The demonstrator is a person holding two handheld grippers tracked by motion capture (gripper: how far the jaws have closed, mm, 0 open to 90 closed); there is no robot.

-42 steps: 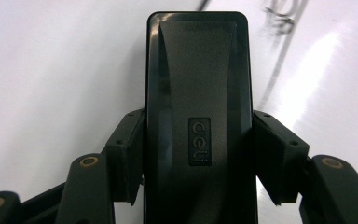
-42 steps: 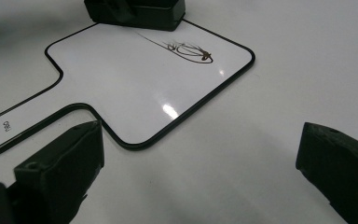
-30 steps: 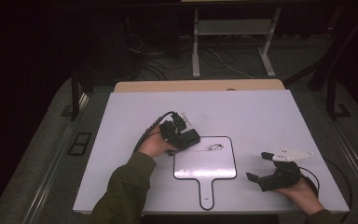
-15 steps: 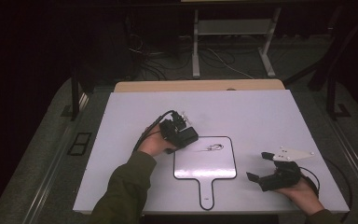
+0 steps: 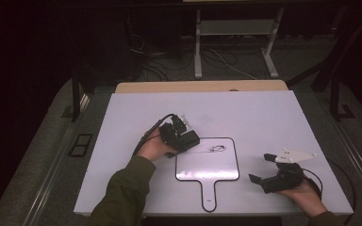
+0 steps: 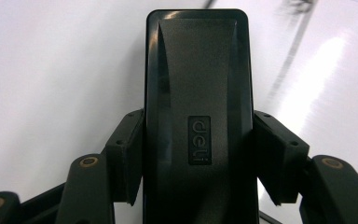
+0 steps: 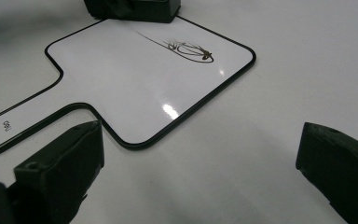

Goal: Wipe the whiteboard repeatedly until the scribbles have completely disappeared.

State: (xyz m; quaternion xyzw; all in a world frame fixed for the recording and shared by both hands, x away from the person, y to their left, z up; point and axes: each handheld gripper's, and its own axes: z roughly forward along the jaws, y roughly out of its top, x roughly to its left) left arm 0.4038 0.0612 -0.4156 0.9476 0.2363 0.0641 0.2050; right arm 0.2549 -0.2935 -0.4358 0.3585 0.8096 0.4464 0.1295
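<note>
On the whiteboard's (image 5: 207, 162) upper-left corner, left gripper (image 5: 181, 136) jaws clamped on a black eraser (image 6: 198, 116); its own view adds the "deli" mark. Right of the whiteboard, right gripper (image 5: 268, 169) wide open, empty; its view shows the scribble (image 7: 189, 49) just beside the eraser.

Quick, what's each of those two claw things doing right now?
Left gripper: jaws closed on the black eraser.
Right gripper: jaws open, holding nothing, beside the small whiteboard.

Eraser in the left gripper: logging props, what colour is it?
Black eraser, clearest in the left gripper view.
</note>
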